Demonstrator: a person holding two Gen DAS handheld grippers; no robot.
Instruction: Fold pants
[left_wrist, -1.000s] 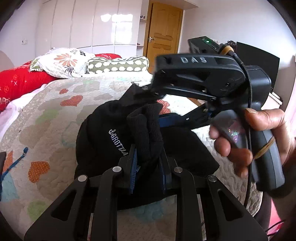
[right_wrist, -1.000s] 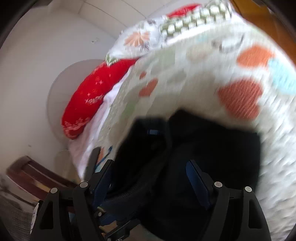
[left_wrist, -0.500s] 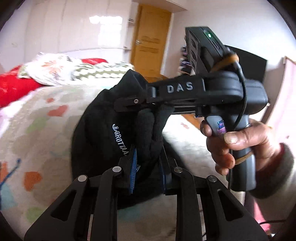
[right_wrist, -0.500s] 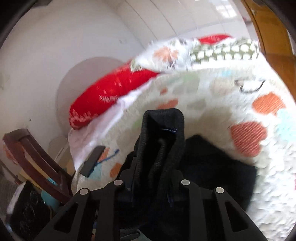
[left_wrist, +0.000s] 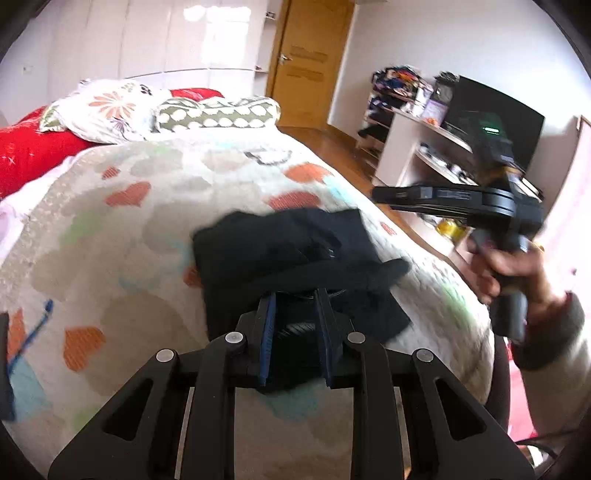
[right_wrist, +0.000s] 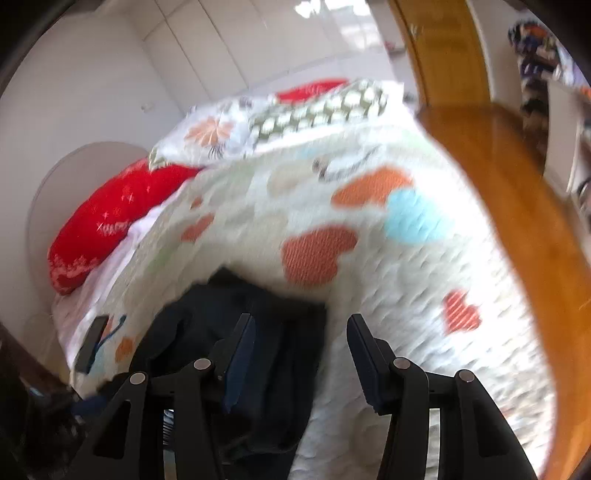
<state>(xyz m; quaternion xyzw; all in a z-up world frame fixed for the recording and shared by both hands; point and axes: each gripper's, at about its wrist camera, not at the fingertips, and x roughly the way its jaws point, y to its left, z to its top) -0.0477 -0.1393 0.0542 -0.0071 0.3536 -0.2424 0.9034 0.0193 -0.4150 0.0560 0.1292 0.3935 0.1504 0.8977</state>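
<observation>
The black pants (left_wrist: 280, 254) lie in a folded bundle on the heart-patterned quilt (left_wrist: 122, 236). My left gripper (left_wrist: 295, 325) sits at the bundle's near edge, its blue-padded jaws narrow with ribbed black fabric pinched between them. My right gripper (left_wrist: 380, 194), held in a person's hand (left_wrist: 517, 266), hovers off to the right of the pants, apart from them. In the right wrist view, the right gripper (right_wrist: 301, 343) has its jaws opening; the pants (right_wrist: 207, 325) lie under its left finger (right_wrist: 240, 350) and no pad presses on them.
Patterned pillows (left_wrist: 207, 114) and a red pillow (left_wrist: 33, 151) lie at the head of the bed. A dark flat object (right_wrist: 92, 343) rests on the quilt's left edge. Wooden floor (right_wrist: 498, 184), a door (left_wrist: 306, 62) and a shelf with a screen (left_wrist: 491, 122) are to the right.
Half a second ago both grippers held the pants up in a bunch. Now the pants lie flat on the quilt; the right gripper has let go and swung away to the right.
</observation>
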